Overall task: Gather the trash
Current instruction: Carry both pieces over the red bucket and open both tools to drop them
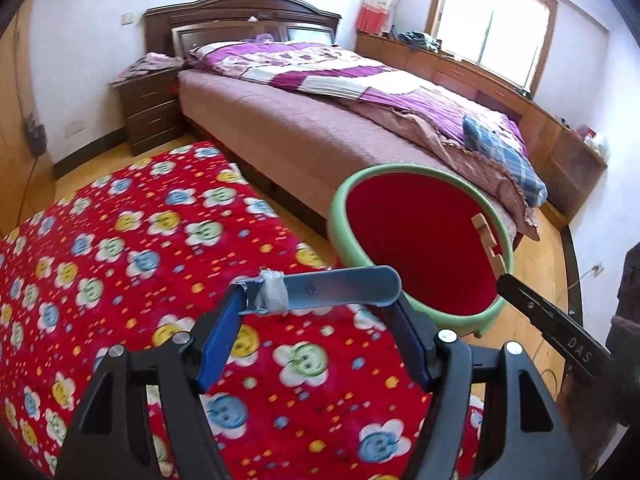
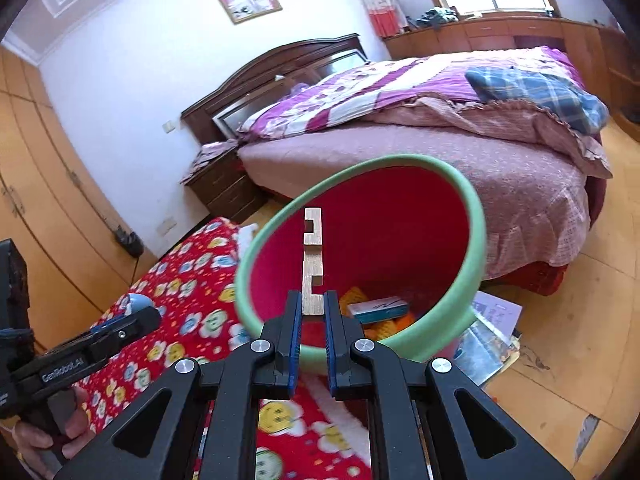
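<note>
A green-rimmed bin [image 1: 340, 208] with a red inside stands on the floor between the bed and a red blanket. My left gripper [image 1: 318, 300] is shut across a flat blue-grey plastic piece [image 1: 344, 288] with tape wound round one end, just left of the bin's near rim. My right gripper [image 2: 313, 305] is shut on the lower end of a notched wooden stick [image 2: 313, 256], which stands upright over the mouth of the bin [image 2: 400, 160]. In the bin lie a small box [image 2: 378, 308] and orange-yellow pieces. The right gripper [image 1: 505, 278] also shows at the bin's right rim.
A red flowered blanket [image 1: 120, 260] covers the surface at left. The bed [image 1: 320, 136] runs behind the bin, with a dark nightstand [image 1: 150, 112] beside it. Papers [image 2: 492, 332] lie on the wooden floor right of the bin. A hand [image 2: 60, 436] holds the left gripper.
</note>
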`<state>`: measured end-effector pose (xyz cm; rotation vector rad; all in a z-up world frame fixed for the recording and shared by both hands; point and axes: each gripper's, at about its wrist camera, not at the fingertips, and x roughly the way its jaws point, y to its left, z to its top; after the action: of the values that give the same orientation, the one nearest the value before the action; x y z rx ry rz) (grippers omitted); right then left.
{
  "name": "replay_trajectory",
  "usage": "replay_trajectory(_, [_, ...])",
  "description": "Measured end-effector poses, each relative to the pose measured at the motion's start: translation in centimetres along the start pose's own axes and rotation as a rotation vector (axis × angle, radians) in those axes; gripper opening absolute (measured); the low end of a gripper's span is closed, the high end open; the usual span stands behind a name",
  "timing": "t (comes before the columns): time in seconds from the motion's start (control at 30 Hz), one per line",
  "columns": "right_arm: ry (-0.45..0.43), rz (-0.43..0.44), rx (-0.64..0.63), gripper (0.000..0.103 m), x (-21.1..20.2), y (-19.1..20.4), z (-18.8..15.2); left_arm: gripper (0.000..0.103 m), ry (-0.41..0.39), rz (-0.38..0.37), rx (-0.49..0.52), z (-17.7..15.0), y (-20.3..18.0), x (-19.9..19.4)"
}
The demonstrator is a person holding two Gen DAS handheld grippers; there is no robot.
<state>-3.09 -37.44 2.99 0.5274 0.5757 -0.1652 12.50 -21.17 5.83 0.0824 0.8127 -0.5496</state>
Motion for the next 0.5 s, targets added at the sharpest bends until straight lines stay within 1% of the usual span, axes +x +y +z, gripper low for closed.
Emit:
replay_trajectory(0.1, [0.0, -0.015, 0.008, 0.011, 0.7, -1.0, 0.3, 0.071, -0.005, -0.015, 0.019, 0.4, -1.0, 0.8])
replay_trajectory(0.13, [0.0, -0.017, 0.011, 0.013, 0.8, -1.2, 0.3, 0.071, -0.006, -0.02, 0.025, 0.6, -1.4, 1.1])
replay_trajectory(0.23, [-0.001, -0.022, 0.016, 0.013, 1.2, -2.0, 0.4, 0.071, -0.01, -0.038, 0.043, 1.1, -2.5, 2.0])
replay_trajectory(0.5, [-0.031, -0.034, 0.037, 0.014, 0.5, -3.6, 0.6, 0.071, 0.003, -0.075, 0.113, 1.9, -5.5, 4.6])
